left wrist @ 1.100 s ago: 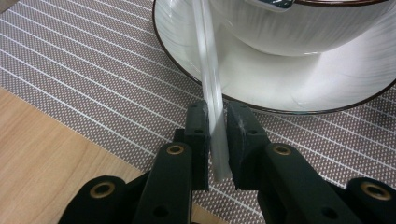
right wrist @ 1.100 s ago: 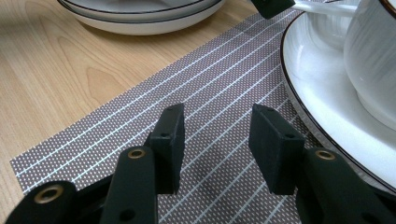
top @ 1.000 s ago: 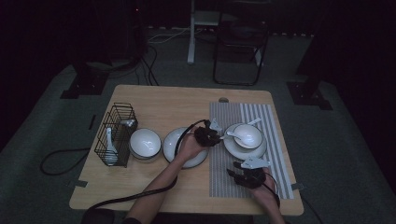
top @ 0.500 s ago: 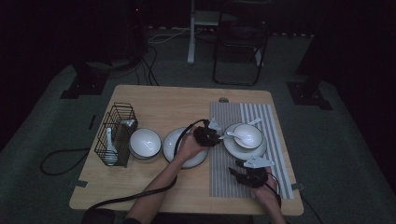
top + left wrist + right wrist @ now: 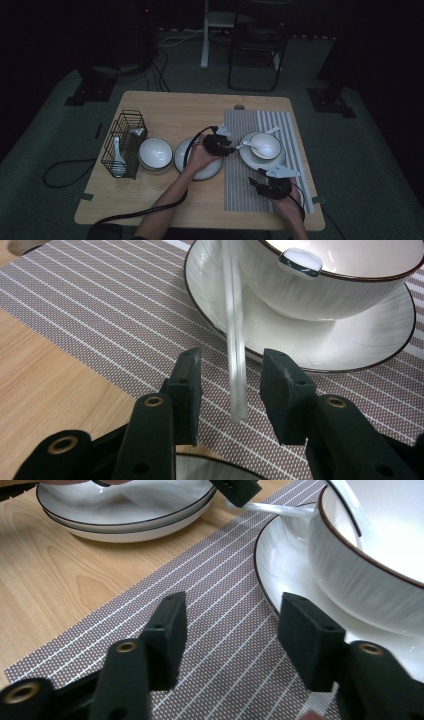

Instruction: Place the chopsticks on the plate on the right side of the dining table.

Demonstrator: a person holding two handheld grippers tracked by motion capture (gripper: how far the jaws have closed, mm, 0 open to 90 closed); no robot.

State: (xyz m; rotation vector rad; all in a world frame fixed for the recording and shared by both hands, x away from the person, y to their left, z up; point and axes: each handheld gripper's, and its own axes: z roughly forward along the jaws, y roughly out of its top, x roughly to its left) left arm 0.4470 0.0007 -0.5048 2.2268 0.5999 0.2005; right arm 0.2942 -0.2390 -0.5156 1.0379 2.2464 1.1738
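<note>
A white spoon (image 5: 233,315) leans with its scoop in the white bowl (image 5: 320,290) and its handle slanting down toward me. The bowl stands on a dark-rimmed plate (image 5: 350,345) on the striped placemat (image 5: 100,305). My left gripper (image 5: 232,360) is open; its jaws have just been opening and flank the handle tip without touching it. In the high view the left gripper (image 5: 223,142) sits just left of the bowl (image 5: 267,145). My right gripper (image 5: 234,605) has also just been opening and holds nothing, low over the placemat (image 5: 215,645) in front of the plate (image 5: 285,565).
Two stacked plates (image 5: 212,167) lie under the left hand, with another white bowl (image 5: 155,152) to their left. A black wire basket (image 5: 122,145) with spoons stands at the table's left. The right gripper (image 5: 275,177) is close to the table's front edge.
Both hands and the spoon keep their places in the high view; the right gripper has edged slightly right.
</note>
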